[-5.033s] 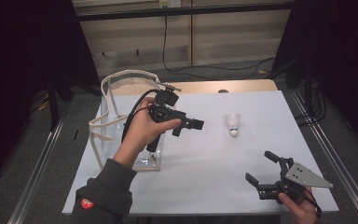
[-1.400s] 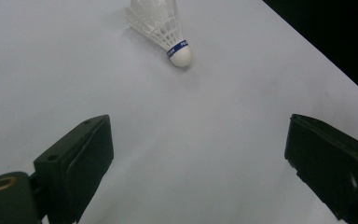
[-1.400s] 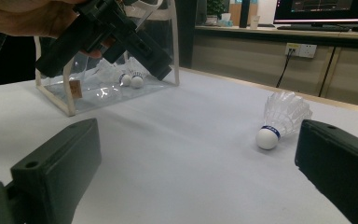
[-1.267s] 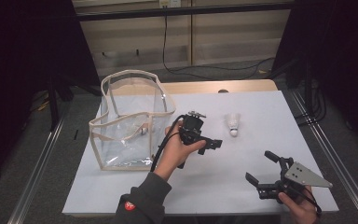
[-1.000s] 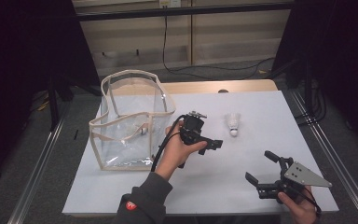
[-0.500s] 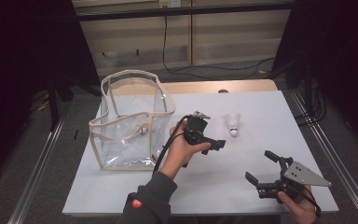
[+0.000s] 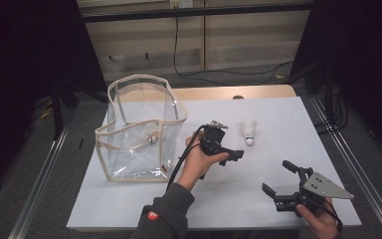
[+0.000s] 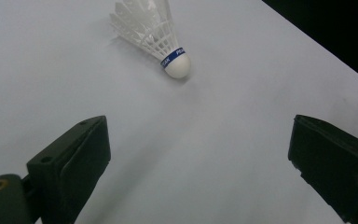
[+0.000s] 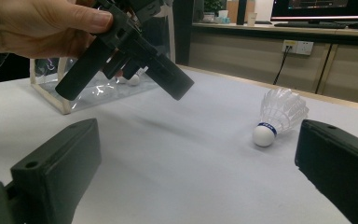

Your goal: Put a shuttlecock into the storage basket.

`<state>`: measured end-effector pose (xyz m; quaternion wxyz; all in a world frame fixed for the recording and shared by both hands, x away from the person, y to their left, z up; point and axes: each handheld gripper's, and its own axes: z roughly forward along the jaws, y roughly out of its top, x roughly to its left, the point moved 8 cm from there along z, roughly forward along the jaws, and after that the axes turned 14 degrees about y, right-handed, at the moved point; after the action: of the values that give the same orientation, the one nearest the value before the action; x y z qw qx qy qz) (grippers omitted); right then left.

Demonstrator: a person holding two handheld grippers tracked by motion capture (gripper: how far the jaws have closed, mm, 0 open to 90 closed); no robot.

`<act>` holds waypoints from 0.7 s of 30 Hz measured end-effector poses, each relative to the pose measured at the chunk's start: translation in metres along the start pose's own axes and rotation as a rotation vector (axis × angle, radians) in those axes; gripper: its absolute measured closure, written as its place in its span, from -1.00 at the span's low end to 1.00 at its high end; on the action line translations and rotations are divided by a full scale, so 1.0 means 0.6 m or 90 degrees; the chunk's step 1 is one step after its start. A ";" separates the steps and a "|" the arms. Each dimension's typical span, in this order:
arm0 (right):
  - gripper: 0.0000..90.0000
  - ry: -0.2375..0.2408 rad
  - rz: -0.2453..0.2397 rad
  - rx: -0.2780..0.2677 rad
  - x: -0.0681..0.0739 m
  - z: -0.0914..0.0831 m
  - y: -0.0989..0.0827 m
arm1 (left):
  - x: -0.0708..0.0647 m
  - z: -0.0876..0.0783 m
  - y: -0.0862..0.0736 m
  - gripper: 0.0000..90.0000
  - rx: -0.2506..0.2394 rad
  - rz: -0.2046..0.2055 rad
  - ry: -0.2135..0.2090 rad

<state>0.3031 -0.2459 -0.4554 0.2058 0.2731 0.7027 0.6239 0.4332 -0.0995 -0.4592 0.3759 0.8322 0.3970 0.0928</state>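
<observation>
So far, judging by how things lie, abt half done: one shuttlecock [image 7: 152,140] already sits inside the clear bag [image 7: 140,130], mid-left of the high view, and a second shuttlecock [image 7: 248,132] lies on its side on the white table [image 7: 288,124], just right of centre, cork end toward the near edge. What's left: grab that one and drop it in the bag.

Left gripper [image 7: 233,155] hovers centre frame, jaws spread wide, nothing in them. In the left gripper view the shuttlecock [image 8: 156,36] is at top centre, ahead of the jaws, not between them yet.

Right gripper [image 7: 278,186], lower right of the high view, jaws wide apart too, empty, well apart from the shuttlecock.

Nothing blocks the path btwn left gripper and shuttlecock. Bag mouth stands open; its handles could snag the gripper's cable on the drop, imo.
</observation>
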 end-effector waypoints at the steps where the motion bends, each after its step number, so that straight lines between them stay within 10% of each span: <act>1: -1.00 0.001 0.000 0.001 0.000 0.000 0.000 | 0.000 0.002 0.001 -0.87 -0.002 -0.002 0.000; 21: -1.00 -0.003 -0.003 -0.002 -0.001 -0.001 0.001 | 0.006 0.027 0.008 -0.84 -0.009 -0.014 0.017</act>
<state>0.3033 -0.2471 -0.4545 0.2092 0.2723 0.7019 0.6240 0.4456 -0.1078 -0.4675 0.3772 0.8238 0.4106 0.1023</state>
